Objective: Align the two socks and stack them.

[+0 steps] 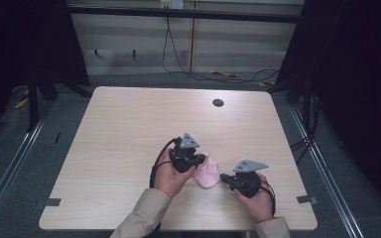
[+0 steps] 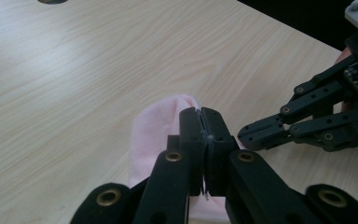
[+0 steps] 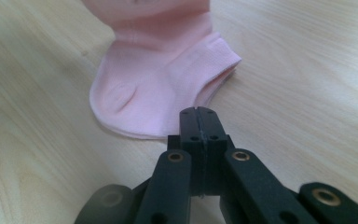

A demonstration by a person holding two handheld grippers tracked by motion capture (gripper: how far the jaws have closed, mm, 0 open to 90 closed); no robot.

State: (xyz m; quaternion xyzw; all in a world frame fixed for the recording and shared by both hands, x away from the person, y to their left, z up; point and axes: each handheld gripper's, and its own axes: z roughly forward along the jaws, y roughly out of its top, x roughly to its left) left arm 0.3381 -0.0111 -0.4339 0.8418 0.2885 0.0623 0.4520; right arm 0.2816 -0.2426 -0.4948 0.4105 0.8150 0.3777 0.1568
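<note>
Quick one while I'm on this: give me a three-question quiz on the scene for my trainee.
1. True or false: the left gripper and the right gripper both have their jaws shut.
2. The sock is: A pink, B blue, C grey.
3. Fill in: in the high view, the sock lies between the two ___.

Key
1. True.
2. A.
3. Grippers. The sock lies on the table, with one gripper on either side.

A pale wooden table [image 1: 129, 129] (round grommet hole [image 1: 218, 102] near its far edge).
</note>
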